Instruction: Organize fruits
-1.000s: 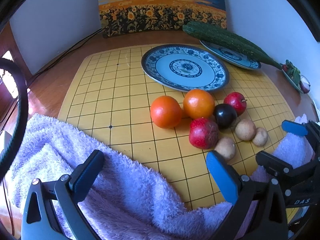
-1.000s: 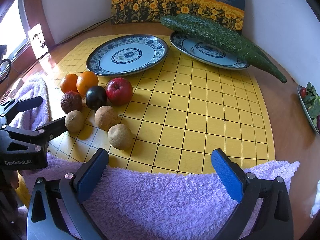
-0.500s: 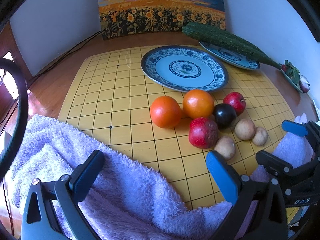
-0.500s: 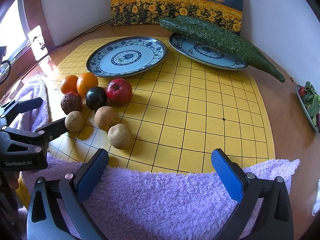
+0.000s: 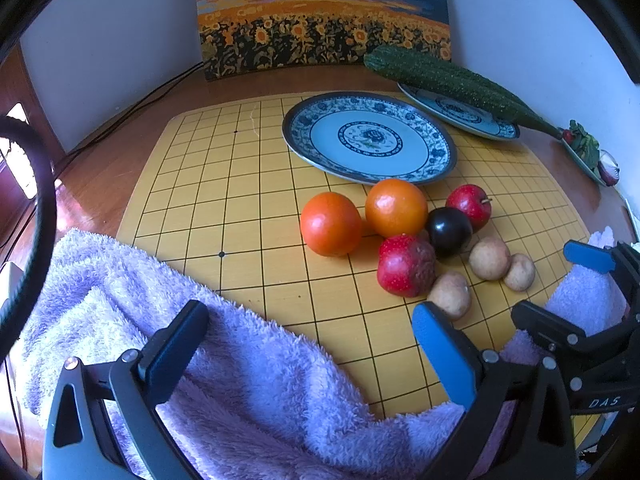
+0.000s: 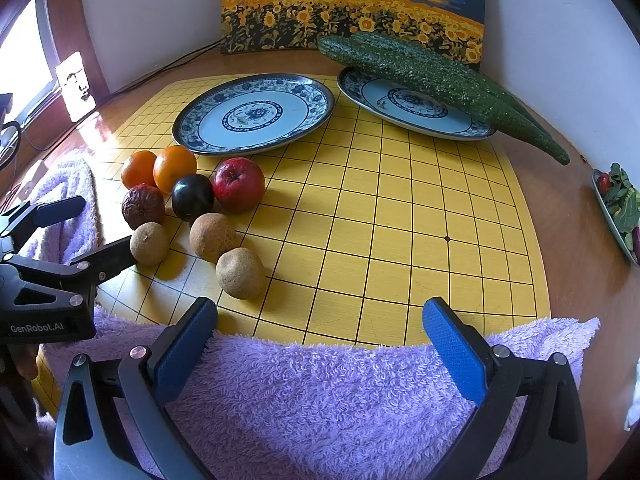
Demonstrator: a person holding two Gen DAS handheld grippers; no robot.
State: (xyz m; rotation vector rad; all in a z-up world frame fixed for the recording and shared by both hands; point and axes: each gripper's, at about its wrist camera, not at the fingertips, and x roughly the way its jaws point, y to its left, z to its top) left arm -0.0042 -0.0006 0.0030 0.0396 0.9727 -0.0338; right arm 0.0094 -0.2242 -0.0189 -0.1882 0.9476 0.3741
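Observation:
A cluster of fruit lies on the yellow grid mat (image 6: pixel 400 216): two oranges (image 5: pixel 330 224) (image 5: pixel 396 207), a red apple (image 6: pixel 239 184), a dark plum (image 6: pixel 193 197), a wrinkled red fruit (image 5: pixel 405 265) and three brown round fruits (image 6: pixel 240 273). An empty blue-patterned plate (image 6: pixel 256 112) stands just behind them. My left gripper (image 5: pixel 312 340) is open and empty over the purple towel, left of the fruit. My right gripper (image 6: pixel 320 336) is open and empty over the towel, right of the fruit.
A second blue plate (image 6: pixel 412 106) at the back right carries long green cucumbers (image 6: pixel 432 76). A purple towel (image 6: pixel 312 396) covers the mat's near edge. A sunflower painting (image 6: pixel 352 4) leans on the wall. A dish of greens (image 6: pixel 620 208) sits at the far right.

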